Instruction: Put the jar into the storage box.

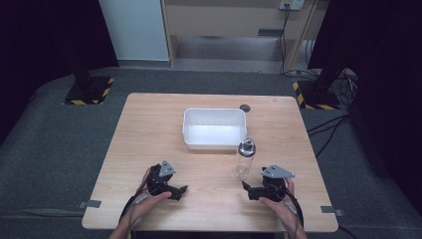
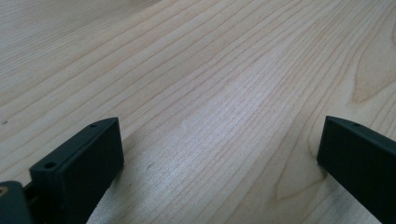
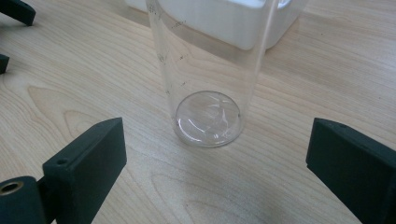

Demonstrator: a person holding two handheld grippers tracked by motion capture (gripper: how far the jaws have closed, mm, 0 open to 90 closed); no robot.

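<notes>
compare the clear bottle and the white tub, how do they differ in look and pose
The bottle is see-through and stands tall and narrow; the tub is opaque white, low and wide. The bottle wears a dark cap, while the tub lies open on top. The bottle stands nearer the right gripper than the tub does. Both rest upright on the table.

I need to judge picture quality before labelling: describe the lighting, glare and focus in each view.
High view: dim, dark edges, a bright glow inside the white bin. Left gripper view: evenly lit table with a soft sheen mid-frame, the near claw tips slightly soft. Right gripper view: the clear bottle casts a faint shadow, with highlights on its base.
</notes>
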